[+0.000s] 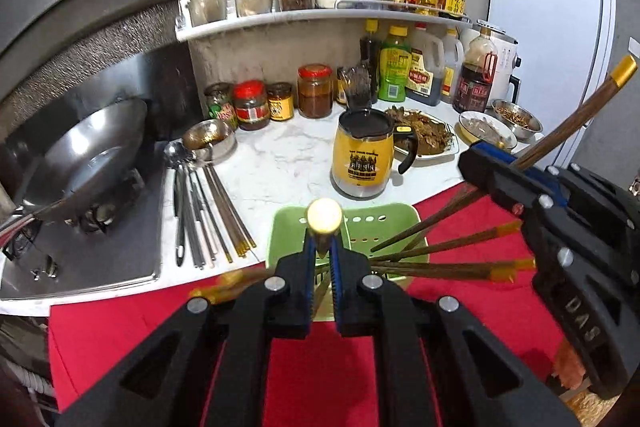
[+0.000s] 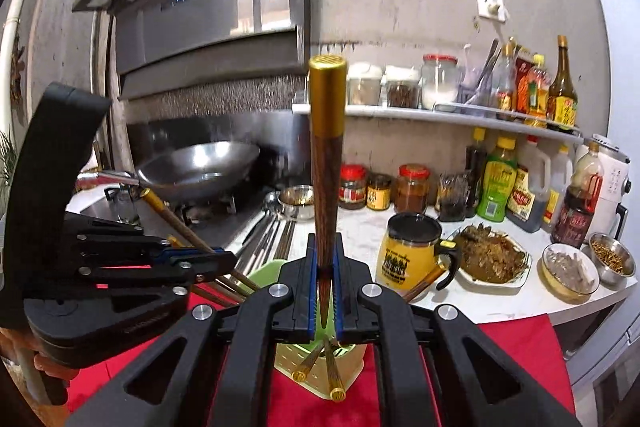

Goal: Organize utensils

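Using the green holder (image 1: 348, 227) as your marker: far off to its left the wok (image 1: 86, 155) is sitting on the burner, and nearer, still left of the holder, spoons and metal chopsticks (image 1: 208, 203) are lying in a row on the marble counter (image 1: 280, 147), touching no gripper. A small steel bowl (image 1: 210, 139) is sitting at the head of that row.

Now the holder itself, standing on the red cloth (image 1: 120, 327): gold-capped wooden chopsticks (image 1: 448, 267) are leaning out of it to the right.

Your left gripper (image 1: 323, 259) is hovering right over the holder, jaws pressed in on one chopstick (image 1: 324, 217) standing upright, its gold cap facing the lens.

Just behind the holder the yellow mug (image 1: 362, 159) is standing, dark inside; what it holds, you cannot tell.

To the holder's right, your right gripper (image 2: 326, 267) is pinching a second chopstick (image 2: 327, 147), cap up, its tip pointing down towards the holder. Beyond the mug, a plate of brown food (image 1: 424, 133) and two small dishes (image 1: 500, 123) are crowding the counter's end.
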Demonstrator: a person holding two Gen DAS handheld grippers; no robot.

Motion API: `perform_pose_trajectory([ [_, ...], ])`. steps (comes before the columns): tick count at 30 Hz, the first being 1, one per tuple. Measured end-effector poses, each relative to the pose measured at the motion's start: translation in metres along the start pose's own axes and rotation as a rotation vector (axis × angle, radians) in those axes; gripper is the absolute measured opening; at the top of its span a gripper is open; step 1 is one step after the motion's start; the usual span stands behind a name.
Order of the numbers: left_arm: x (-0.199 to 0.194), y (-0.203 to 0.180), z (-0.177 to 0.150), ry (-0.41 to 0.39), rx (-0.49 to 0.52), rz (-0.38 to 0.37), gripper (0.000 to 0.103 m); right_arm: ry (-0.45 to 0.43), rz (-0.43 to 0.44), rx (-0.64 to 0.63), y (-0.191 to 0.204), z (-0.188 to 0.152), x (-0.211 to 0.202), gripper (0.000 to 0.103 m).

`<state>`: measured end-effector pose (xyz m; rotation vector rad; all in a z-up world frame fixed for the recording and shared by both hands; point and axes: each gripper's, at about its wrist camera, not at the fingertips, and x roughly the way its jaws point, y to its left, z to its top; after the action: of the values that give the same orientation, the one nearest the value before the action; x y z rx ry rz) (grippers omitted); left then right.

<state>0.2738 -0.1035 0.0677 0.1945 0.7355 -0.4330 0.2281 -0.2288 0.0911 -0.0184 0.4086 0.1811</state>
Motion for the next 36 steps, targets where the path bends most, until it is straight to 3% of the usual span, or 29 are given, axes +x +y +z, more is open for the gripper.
perform_pose_trajectory([
  [6,0.013,0.004,0.003,0.02,-0.015,-0.02,0.007,0.062,0.0,0.0,0.0,-0.004,0.02,0.009],
  [8,0.005,0.005,0.003,-0.01,-0.024,-0.029,0.009,0.057,-0.008,0.005,-0.002,-0.002,0.017,0.022],
  [9,0.001,0.005,0.004,-0.021,-0.027,-0.026,0.024,0.034,-0.015,0.015,-0.003,0.0,0.007,0.041],
  [10,-0.009,0.006,0.004,-0.047,-0.033,-0.02,0.046,0.012,-0.016,0.021,-0.005,0.001,-0.002,0.048],
  [12,-0.03,0.007,0.002,-0.112,-0.043,0.011,0.063,-0.026,-0.029,0.021,-0.007,0.005,-0.022,0.05],
  [14,-0.056,0.007,-0.005,-0.16,-0.05,0.033,0.065,-0.057,-0.044,0.022,-0.008,0.006,-0.043,0.055],
  [18,-0.109,0.012,-0.036,-0.252,-0.101,0.133,0.088,-0.086,-0.061,0.024,-0.009,-0.006,-0.095,0.083],
  [19,-0.118,0.012,-0.044,-0.262,-0.108,0.154,0.092,-0.085,-0.066,0.021,-0.008,-0.011,-0.106,0.086],
  [23,-0.149,0.011,-0.089,-0.27,-0.132,0.233,0.097,-0.058,-0.087,0.029,-0.008,-0.039,-0.142,0.094],
  [32,-0.165,-0.019,-0.18,-0.14,-0.133,0.326,0.097,0.119,-0.176,-0.024,0.013,-0.104,-0.182,0.096],
  [36,-0.17,-0.03,-0.206,-0.09,-0.18,0.285,0.097,0.164,-0.183,-0.001,0.018,-0.125,-0.194,0.097],
])
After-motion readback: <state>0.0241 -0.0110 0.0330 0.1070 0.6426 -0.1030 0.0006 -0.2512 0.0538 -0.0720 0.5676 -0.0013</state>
